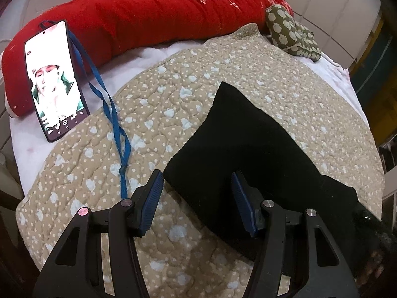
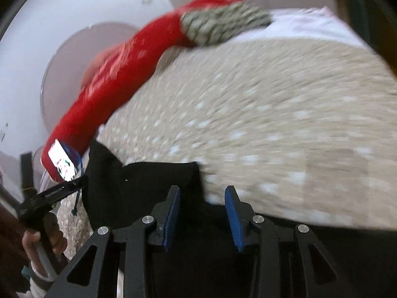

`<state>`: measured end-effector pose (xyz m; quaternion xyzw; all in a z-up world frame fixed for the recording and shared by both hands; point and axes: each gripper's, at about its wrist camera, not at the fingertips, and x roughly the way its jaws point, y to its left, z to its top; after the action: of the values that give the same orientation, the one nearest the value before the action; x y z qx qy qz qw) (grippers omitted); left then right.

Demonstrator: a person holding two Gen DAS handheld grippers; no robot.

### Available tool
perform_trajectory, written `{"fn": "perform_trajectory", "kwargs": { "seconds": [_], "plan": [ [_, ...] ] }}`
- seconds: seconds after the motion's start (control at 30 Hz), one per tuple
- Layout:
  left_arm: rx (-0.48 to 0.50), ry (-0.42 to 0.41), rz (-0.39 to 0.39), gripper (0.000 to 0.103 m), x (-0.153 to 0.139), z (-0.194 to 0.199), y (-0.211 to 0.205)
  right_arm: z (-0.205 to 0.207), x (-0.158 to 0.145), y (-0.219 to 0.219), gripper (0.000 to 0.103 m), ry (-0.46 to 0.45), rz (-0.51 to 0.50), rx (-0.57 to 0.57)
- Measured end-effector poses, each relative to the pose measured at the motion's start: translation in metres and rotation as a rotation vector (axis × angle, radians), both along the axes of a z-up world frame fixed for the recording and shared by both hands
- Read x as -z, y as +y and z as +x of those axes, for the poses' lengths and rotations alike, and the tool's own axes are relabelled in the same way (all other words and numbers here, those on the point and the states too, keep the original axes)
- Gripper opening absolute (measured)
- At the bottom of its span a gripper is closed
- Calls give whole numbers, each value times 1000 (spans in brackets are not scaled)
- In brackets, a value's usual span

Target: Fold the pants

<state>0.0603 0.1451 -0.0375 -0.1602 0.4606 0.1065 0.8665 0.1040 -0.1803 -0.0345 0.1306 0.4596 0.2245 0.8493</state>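
Both tongs stand open with nothing between their blue pads. One pair of black pants [image 1: 235,149] lies folded flat on the quilt [image 1: 173,87]. The left gripper [image 1: 197,198] hovers at the near edge of the cloth, its right finger over the pants and its left finger over bare quilt beside them. In the right wrist view, which is blurred, the right gripper [image 2: 202,213] hangs above the pants' near part, the dark cloth reaching up between and behind its fingers.

One beige quilt with pale dots covers the bed. One red bolster [image 1: 129,17] runs along its far edge, with one green patterned cushion [image 1: 290,32] at its right end. One phone [image 1: 55,79] leans against the bolster, screen lit, its small writing unreadable; one blue lanyard [image 1: 111,114] trails from it across the quilt.
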Motion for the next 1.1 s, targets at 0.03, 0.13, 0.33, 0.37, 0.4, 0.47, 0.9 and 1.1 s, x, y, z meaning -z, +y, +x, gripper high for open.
{"fn": "perform_trajectory", "kwargs": {
  "seconds": [0.03, 0.13, 0.33, 0.37, 0.4, 0.47, 0.9, 1.1],
  "plan": [
    [2, 2, -8, 57, 2, 2, 1, 5, 6, 8, 17, 9, 8, -18],
    [10, 8, -4, 57, 6, 6, 2, 15, 1, 21, 7, -53, -62, -23],
    [19, 26, 19, 57, 13, 12, -2, 45, -11, 28, 0, -198, -309, 86],
    [24, 32, 24, 57, 14, 13, -3, 52, -2, 28, 0, -182, -317, 99],
    [27, 32, 28, 57, 13, 13, -3, 61, 12, 22, 0, -130, -299, 96],
    [27, 23, 34, 57, 7, 11, -2, 62, 15, 10, 0, -70, -247, 98],
    [97, 2, 136, 57, 6, 37, -44, 9, 0, 66, 8, -132, -203, -139],
    [65, 13, 120, 71, 9, 40, -31, 10, -7, 44, 11, -123, -157, -35]
  ]
}}
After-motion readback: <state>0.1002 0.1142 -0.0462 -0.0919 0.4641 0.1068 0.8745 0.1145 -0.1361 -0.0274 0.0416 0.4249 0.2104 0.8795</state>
